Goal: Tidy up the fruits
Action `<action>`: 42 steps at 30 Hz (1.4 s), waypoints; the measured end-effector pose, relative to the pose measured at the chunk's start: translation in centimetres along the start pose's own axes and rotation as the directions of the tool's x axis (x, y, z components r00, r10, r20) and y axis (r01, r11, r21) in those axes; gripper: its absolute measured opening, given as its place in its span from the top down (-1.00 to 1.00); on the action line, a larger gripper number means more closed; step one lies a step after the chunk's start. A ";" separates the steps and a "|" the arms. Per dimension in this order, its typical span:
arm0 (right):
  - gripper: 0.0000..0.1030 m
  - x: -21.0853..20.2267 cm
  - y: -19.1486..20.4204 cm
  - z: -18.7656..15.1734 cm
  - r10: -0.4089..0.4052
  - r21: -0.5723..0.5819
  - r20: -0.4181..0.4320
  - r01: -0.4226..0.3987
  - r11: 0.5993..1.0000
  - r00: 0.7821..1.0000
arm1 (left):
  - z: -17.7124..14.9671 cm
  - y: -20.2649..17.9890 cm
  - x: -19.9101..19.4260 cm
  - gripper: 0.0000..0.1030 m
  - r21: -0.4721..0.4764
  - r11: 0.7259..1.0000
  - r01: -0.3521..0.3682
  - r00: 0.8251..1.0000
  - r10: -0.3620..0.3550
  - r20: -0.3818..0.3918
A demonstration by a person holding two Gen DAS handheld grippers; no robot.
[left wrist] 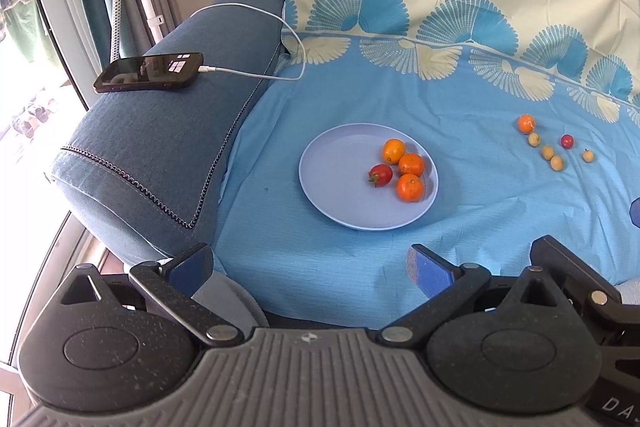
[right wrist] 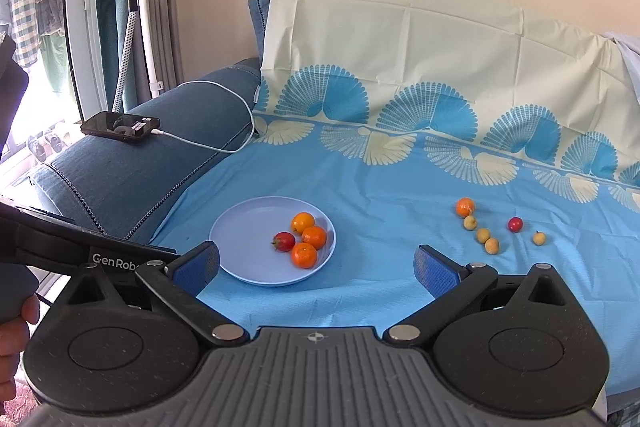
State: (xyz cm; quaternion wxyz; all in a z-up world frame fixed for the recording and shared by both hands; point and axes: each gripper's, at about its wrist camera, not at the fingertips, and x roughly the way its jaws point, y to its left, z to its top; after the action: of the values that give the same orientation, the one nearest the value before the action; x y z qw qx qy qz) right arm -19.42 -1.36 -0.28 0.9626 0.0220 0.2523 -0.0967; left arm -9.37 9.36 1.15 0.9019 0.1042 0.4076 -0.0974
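A pale blue plate (left wrist: 320,163) sits on a sofa seat draped with a blue patterned sheet (left wrist: 460,227). On the plate, grouped toward its 3 o'clock side, lie three small oranges (left wrist: 411,164) and one red fruit (left wrist: 380,174), all touching or nearly so. Well apart, at about 2 o'clock from the plate, the loose fruit lies on the sheet: one more orange (right wrist: 465,207), a second red fruit (right wrist: 515,224) and four small yellowish fruits (right wrist: 483,235), three in a short row just below the orange and one off at 3 o'clock of the red one.

The left claw (left wrist: 310,269) stands wide and empty, short of the plate. The right claw (right wrist: 316,269) is also wide and empty, with the plate's near rim between its fingers in view but not touched.

By my judgement the loose pieces are light, round and prone to roll on the soft sheet. The orange has firm, slightly grippy peel and should take a squeeze across its widest part. The red fruit looks smooth and thin-skinned, so a gentle close is wise. The yellowish ones are small enough to slip out; take each across its middle, one at a time.

A phone (left wrist: 149,72) on a white charging cable (left wrist: 256,15) rests on the sofa arm (left wrist: 160,147) at 10 o'clock.
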 end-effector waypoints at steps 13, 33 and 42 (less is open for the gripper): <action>-0.99 0.2 0.3 -0.2 0.001 -0.006 -0.010 -0.001 1.000 1.000 | -0.2 0.3 0.3 -0.99 -0.007 1.000 0.001 1.000 -0.001 -0.010; -0.99 1.8 0.4 -0.3 0.008 -0.004 -0.046 -0.009 1.000 0.999 | 0.2 0.4 2.1 -0.99 -0.005 1.000 -0.001 0.999 0.001 -0.048; -0.99 4.0 -0.4 -0.6 0.003 0.025 -0.090 -0.001 1.000 0.996 | 1.2 -0.3 4.5 -0.99 0.010 1.000 -0.005 0.995 0.006 -0.100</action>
State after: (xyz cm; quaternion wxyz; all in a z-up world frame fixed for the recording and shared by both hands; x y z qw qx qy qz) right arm -16.41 -2.43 -2.76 0.9500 0.0387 0.2939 -0.0979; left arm -5.67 8.31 -1.51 0.8801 0.1147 0.4516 -0.0916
